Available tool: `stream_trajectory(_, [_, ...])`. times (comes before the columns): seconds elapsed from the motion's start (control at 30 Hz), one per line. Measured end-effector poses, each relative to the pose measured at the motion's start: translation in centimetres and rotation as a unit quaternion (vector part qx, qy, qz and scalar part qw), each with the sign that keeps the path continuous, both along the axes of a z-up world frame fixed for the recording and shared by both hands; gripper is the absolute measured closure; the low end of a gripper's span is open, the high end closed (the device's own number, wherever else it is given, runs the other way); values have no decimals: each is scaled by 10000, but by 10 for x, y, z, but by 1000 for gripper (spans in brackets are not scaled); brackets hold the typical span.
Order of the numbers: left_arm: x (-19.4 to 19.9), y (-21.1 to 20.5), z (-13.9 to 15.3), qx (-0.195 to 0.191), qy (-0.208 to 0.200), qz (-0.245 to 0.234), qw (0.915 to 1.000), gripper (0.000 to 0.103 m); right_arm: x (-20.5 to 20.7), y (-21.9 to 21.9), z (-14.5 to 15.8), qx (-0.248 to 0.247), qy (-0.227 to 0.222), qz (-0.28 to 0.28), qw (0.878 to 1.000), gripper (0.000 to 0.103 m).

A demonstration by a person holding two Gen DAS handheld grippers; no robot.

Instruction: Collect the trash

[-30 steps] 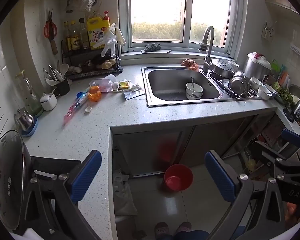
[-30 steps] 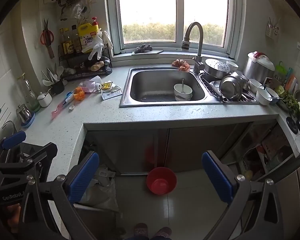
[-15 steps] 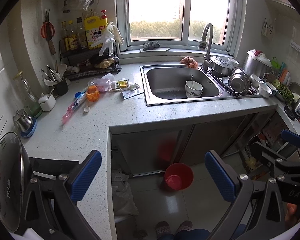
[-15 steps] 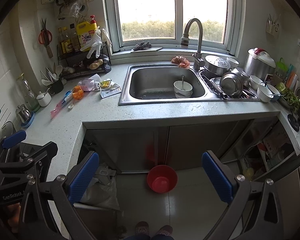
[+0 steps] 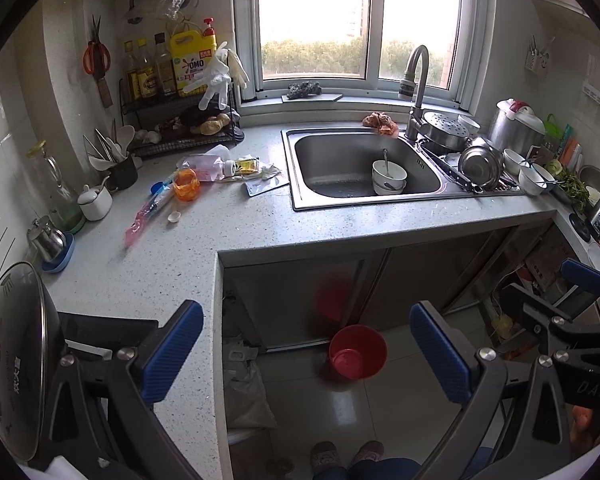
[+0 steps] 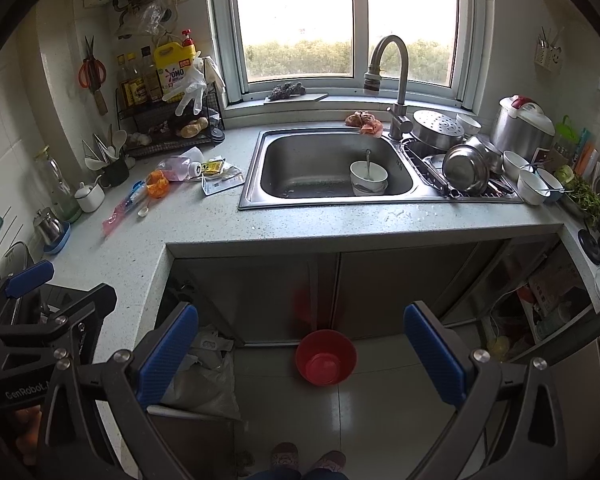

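Trash lies on the counter left of the sink: a crumpled clear plastic bottle, an orange plastic cup, a yellow sachet, a flat white wrapper, a pink and blue wrapper and a small white cap. The same pile shows in the right wrist view. A bin with a plastic bag stands on the floor under the counter corner. My left gripper and right gripper are both open and empty, held back from the counter above the floor.
A sink holds a white bowl with a spoon. A dish rack with pots and bowls is to its right. A red basin sits on the floor. A glass pot lid is at the near left.
Both grippers have drifted slightly, with the view tilting up a little. Nothing on the counter has moved and both jaws stay open.
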State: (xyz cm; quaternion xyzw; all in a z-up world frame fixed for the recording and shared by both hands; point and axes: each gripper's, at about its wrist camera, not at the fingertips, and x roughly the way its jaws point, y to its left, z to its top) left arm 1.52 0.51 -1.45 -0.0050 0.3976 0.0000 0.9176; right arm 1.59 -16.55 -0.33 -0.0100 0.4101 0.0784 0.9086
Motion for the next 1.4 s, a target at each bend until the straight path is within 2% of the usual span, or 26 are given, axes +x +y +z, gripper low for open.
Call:
stream_trajectory(0.97, [4, -4, -2, 32, 47, 30, 10000, 0, 8, -7, -1, 24, 92, 80, 9999, 0])
stream_trajectory(1.3, [24, -4, 6, 249, -101, 498, 9984, 0, 38, -1, 4, 89, -74, 572, 9983, 0])
stream_trajectory(1.4, [36, 6, 4, 269, -11, 682, 9973, 0, 54, 9, 2, 56, -59, 801, 9968, 0])
